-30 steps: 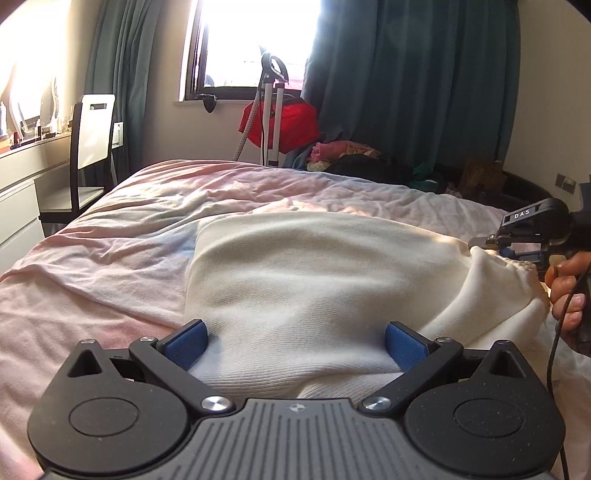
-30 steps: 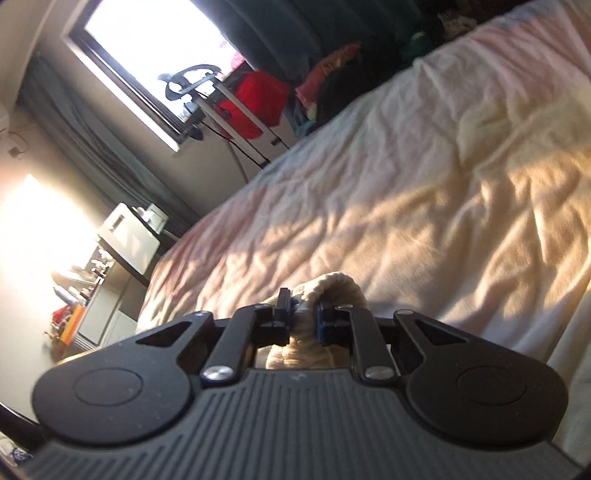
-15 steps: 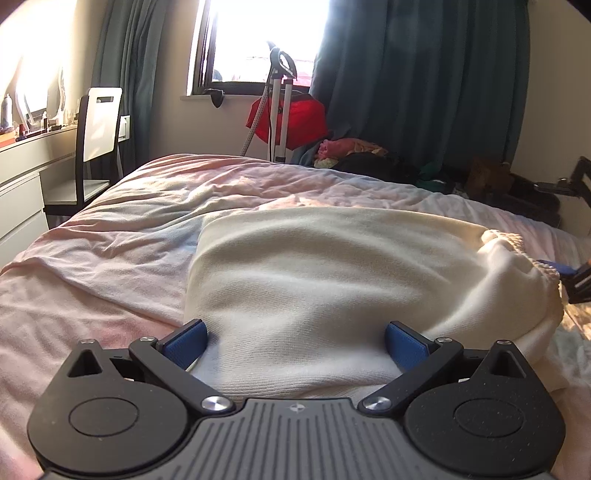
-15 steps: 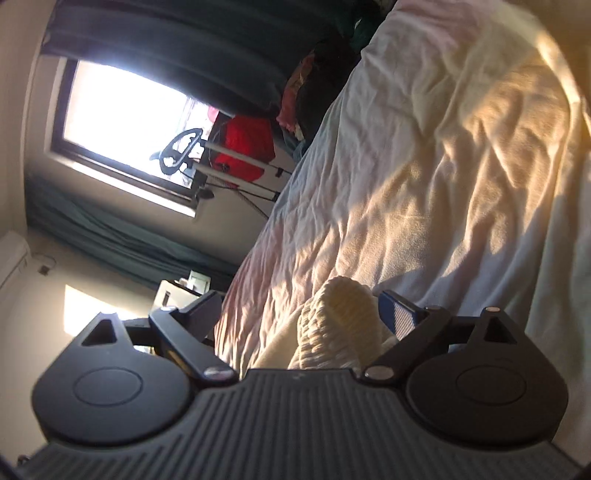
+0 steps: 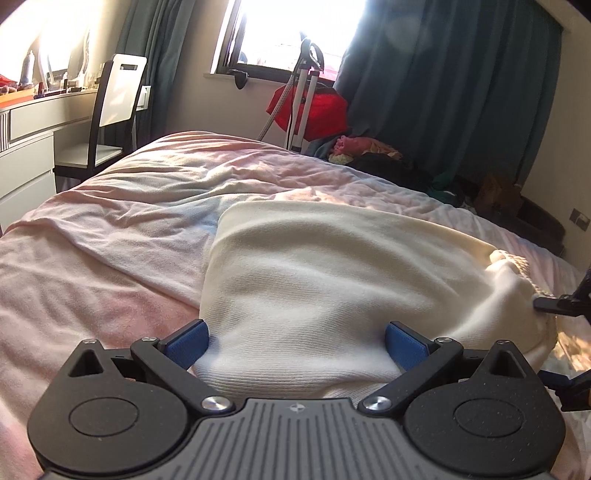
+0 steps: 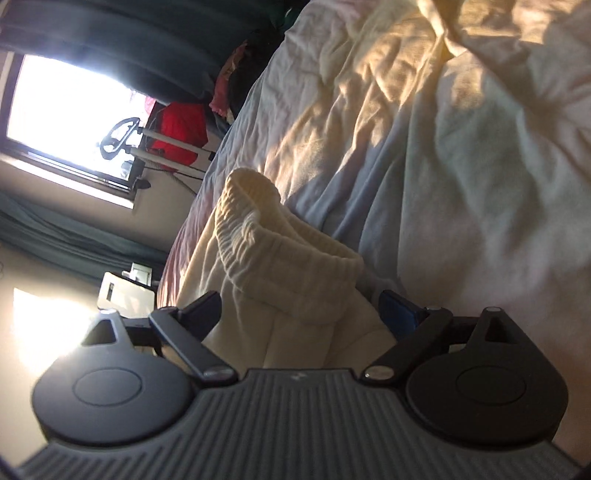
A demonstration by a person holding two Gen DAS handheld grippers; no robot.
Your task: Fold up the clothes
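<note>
Left wrist view: no legible writing; left gripper (image 5: 295,341) and right gripper (image 6: 301,308) jaws wide apart, cream sweater (image 5: 332,273) ungripped.

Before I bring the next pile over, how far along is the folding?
Done: the cream sweater lies doubled over on the bed. In hand: nothing gripped; the left tool and right tool stand open around it. Left: the ribbed end bunches up, needing another fold.

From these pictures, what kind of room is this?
Most likely a bedroom in a home. A wide bed with a rumpled pink cover fills the view, a cream garment lies on it, and dark curtains hang beside a bright window.
</note>
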